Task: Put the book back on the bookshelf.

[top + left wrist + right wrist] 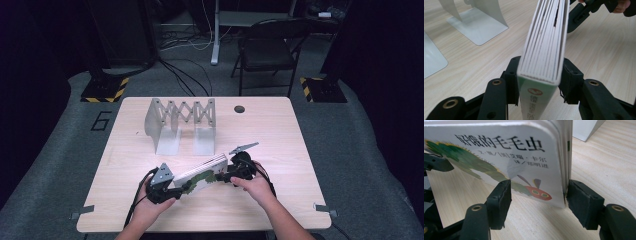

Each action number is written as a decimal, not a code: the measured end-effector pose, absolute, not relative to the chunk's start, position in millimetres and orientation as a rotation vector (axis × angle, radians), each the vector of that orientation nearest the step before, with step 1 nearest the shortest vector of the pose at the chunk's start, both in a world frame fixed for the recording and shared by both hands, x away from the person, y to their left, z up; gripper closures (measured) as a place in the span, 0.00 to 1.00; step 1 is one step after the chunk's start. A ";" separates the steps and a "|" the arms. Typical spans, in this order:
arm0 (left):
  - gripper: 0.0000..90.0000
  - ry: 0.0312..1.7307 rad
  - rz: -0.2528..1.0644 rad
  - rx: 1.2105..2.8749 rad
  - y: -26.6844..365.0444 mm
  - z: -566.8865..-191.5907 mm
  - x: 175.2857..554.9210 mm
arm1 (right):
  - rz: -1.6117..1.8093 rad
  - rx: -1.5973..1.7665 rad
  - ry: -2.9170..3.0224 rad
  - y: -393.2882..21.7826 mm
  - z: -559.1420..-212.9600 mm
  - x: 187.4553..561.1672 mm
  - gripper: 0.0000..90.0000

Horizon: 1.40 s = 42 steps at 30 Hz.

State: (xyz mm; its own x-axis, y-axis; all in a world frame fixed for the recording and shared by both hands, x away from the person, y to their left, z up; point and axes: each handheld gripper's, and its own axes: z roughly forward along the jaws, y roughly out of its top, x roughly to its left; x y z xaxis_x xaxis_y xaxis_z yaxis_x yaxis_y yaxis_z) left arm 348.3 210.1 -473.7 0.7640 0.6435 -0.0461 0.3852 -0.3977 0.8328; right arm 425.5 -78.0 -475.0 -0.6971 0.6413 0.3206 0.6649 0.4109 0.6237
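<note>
The left gripper (pixel 176 191) holds one end of the board book (pixel 206 173) between its jaws; in the left gripper view both pads sit against the book's (pixel 543 53) sides near the spine. The right gripper (pixel 223 177) takes the other end, and in the right gripper view its jaws stand on each side of the book's (pixel 499 152) corner, the right pad touching the pages. The book stands on its edge, tilted, on the wooden table (pixel 270 135). Farther back stands a grey metal bookend rack (pixel 181 121), well apart from the book.
</note>
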 end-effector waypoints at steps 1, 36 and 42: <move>0.63 0.772 0.354 2.035 210.1 -473.7 348.3 | -1.178 -1.210 -2.612 -78.0 -475.0 425.5 0.40; 0.69 0.705 0.347 2.138 192.9 -469.4 356.3 | -1.208 -1.272 -2.617 -90.3 -473.7 415.5 0.43; 0.70 0.693 0.345 2.158 192.2 -468.6 356.5 | -1.204 -1.280 -2.611 -90.3 -473.6 414.7 0.43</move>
State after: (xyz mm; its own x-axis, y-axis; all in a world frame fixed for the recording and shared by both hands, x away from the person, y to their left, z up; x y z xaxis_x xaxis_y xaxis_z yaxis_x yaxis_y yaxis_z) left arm 356.5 192.2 -468.6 0.8105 0.5856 0.0084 0.3599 -0.5093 0.7817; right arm 414.7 -90.3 -473.6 -0.6694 0.6766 0.3068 0.6726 0.3764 0.6372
